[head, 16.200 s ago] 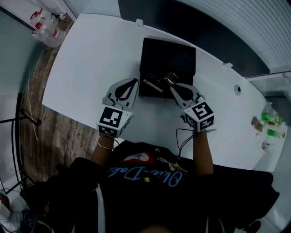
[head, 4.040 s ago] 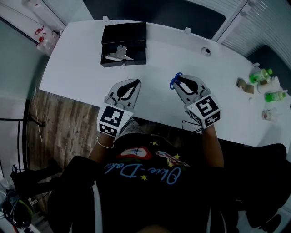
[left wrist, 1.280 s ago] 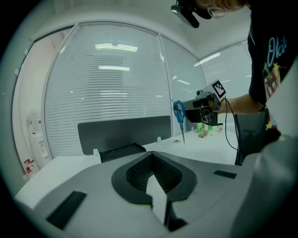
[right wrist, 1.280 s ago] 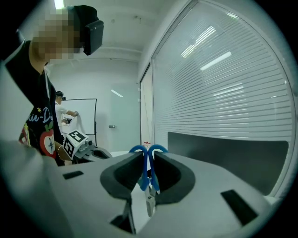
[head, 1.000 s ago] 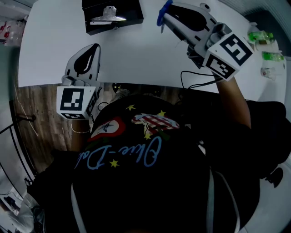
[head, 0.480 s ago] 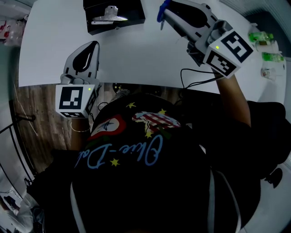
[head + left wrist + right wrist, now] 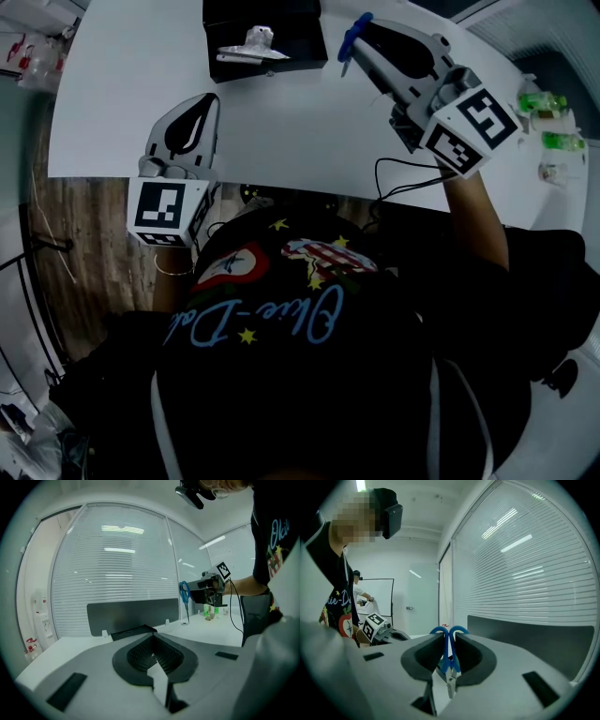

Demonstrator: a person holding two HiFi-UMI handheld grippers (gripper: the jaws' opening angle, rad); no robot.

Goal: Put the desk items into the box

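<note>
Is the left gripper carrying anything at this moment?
No, the left gripper has its jaws closed together with nothing between them, while the blue scissors sit in the right gripper.

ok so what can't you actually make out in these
- box: the head view's top edge cuts off its far side; in the left gripper view the left gripper body hides its inside
- silver item in the box: too small to name, head view
- scissors: the right gripper covers most of the blades in its view
- green bottles: too small to read, head view
</note>
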